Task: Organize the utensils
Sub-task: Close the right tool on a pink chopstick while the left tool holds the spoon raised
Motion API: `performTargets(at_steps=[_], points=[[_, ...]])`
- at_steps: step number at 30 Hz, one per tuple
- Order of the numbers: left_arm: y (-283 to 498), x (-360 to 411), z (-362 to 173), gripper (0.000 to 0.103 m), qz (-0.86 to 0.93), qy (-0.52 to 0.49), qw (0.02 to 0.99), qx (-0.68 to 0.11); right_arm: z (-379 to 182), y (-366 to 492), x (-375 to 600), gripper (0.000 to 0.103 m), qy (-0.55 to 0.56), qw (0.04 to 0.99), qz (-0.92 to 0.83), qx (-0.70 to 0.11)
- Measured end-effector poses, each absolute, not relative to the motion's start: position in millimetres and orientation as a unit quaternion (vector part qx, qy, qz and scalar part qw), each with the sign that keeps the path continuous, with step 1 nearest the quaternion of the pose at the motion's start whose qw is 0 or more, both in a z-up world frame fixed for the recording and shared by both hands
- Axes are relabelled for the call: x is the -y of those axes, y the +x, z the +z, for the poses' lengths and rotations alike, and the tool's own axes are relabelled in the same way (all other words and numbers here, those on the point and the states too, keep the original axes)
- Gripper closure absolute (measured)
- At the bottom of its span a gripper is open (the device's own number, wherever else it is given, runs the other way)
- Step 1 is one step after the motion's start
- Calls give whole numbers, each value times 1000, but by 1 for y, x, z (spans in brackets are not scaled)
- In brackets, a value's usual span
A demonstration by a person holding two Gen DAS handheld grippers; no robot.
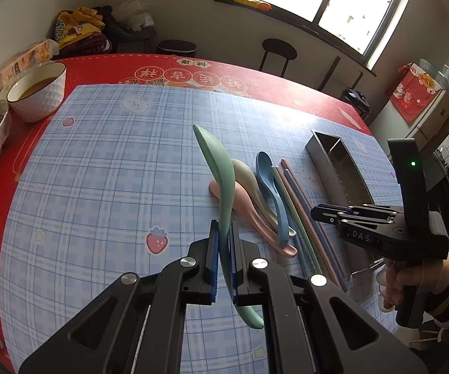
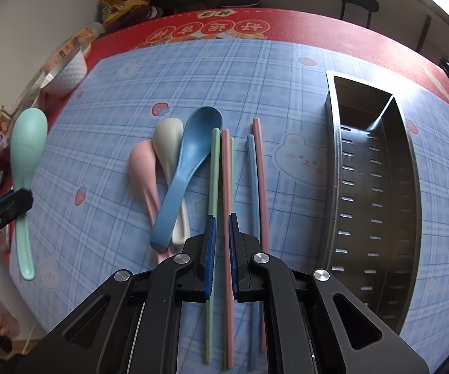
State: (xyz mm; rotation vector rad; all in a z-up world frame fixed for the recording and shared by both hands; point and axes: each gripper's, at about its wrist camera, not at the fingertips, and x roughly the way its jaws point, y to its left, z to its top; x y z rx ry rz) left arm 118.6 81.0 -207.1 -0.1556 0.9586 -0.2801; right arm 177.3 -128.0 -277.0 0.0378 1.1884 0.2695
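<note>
The left claw (image 1: 223, 249) is clamped on the green spoon (image 1: 216, 162); the right claw (image 2: 221, 249) has apparently pinched a pink chopstick (image 2: 226, 187) left of the steel caddy (image 2: 333, 168). Next both go rightward into it.

The left claw (image 1: 224, 243) grips a green spoon (image 1: 221, 180) by its handle, bowl pointing away. Just right of it lie three more spoons (image 1: 255, 199) and chopsticks (image 1: 299, 212); farther right, a metal holder (image 1: 336, 168).
</note>
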Motion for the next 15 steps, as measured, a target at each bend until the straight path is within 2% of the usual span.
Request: performTargets(at_steps=[9,15], points=[[121,-92,-220,97,-158,-91,864,-470,-301,191,122,95,27,797,104,-594],[122,-94,-222,97,-167,-95,860,-473,-301,185,124,96,43,801,87,-591]])
